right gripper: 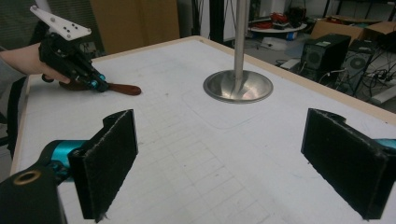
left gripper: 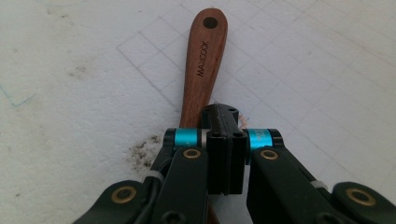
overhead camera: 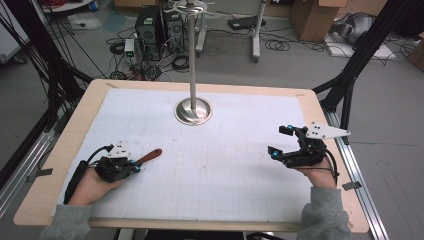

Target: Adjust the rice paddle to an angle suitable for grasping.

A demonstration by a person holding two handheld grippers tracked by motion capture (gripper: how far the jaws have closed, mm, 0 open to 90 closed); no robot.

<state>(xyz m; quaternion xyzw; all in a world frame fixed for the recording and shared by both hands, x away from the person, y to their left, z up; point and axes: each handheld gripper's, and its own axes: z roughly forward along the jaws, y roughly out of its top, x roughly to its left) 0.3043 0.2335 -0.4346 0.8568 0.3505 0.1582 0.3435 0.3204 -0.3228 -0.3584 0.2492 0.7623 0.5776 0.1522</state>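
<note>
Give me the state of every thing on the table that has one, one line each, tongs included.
Left tongs: shut on the wooden handle, low on the mat.
Right tongs: open, nothing between the pads, held above the mat.
Wooden handle: lying flat on the mat, gripped at its near end; hanging-hole end free.
Metal stand: upright on its round base, untouched.

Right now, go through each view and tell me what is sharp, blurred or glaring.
High view: even light, slightly soft, glare on the metal stand base. Left gripper view: wooden handle sharp, its printed lettering readable, the left gripper close and darker. Right gripper view: near pads soft, background sharper.
</note>
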